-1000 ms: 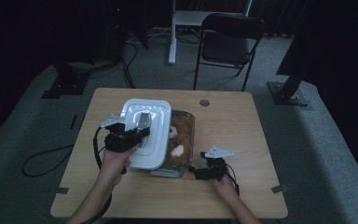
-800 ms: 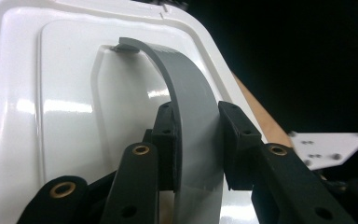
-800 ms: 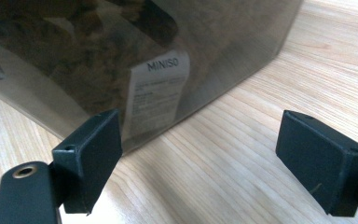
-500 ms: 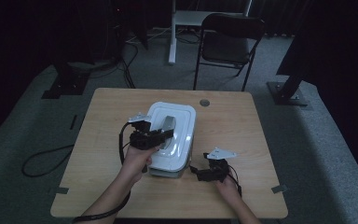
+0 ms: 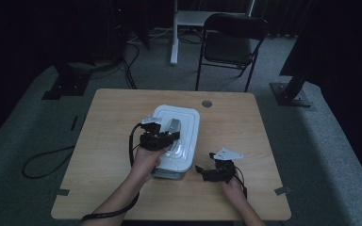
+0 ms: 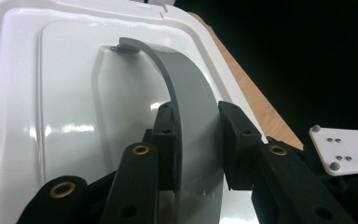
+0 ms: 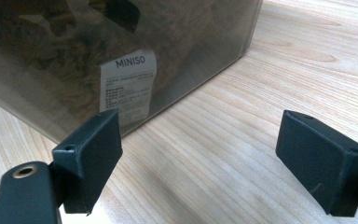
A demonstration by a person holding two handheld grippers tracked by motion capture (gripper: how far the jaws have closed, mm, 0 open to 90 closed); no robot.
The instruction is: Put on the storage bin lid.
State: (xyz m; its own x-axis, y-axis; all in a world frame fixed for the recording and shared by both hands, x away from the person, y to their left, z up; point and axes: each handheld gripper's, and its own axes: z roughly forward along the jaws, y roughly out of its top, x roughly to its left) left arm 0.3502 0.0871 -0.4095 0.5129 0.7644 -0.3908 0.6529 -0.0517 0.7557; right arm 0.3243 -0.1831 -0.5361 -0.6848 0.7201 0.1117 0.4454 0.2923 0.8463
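Observation:
A clear plastic storage box with a white lid sits mid-table. The lid lies over the box. A grey handle strap arches up from the lid. My left gripper is above the lid, shut on that strap; both pads press its sides. My right gripper rests low on the table to the right of the box, open, nothing between its fingers. The box wall carries a white label, and brownish contents show through it.
The wooden table has bare room left, right and behind the box. A round cable port sits near the far edge. A folding chair stands beyond the table on the grey floor.
My left gripper has carried the white lid to the right, from off to the box's left side to squarely over it. The right gripper has stayed put.

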